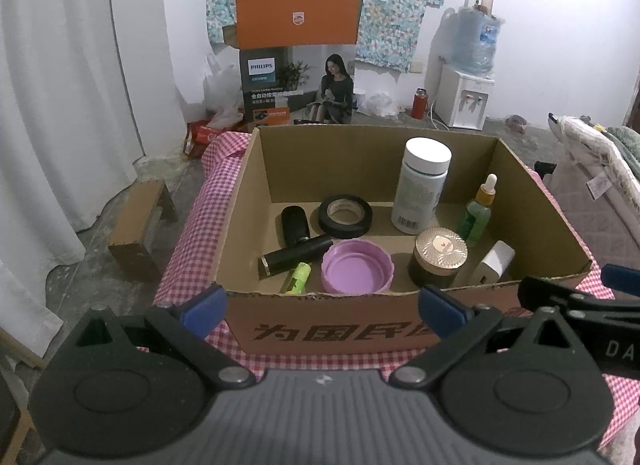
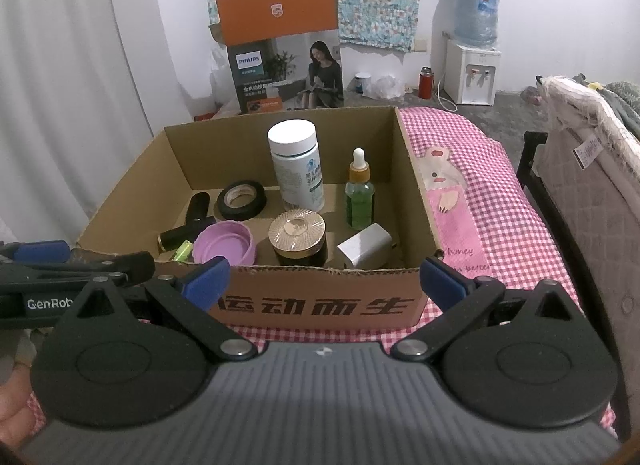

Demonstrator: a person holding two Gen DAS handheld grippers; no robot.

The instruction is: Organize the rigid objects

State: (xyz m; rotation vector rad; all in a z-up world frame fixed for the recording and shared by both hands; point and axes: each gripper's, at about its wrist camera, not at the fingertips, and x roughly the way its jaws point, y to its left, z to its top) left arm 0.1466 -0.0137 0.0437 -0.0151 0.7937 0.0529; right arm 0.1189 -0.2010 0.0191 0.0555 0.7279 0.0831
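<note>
An open cardboard box stands on a pink checked cloth. Inside are a white bottle, a green dropper bottle, a black tape roll, a purple lid, a gold-lidded jar, a white charger, black tubes and a small green item. My left gripper and right gripper are both open and empty, in front of the box's near wall.
The checked cloth stretches right of the box, with a padded bed edge beyond. A Philips carton stands behind the box. A water dispenser, a red flask and a small wooden stool are on the floor.
</note>
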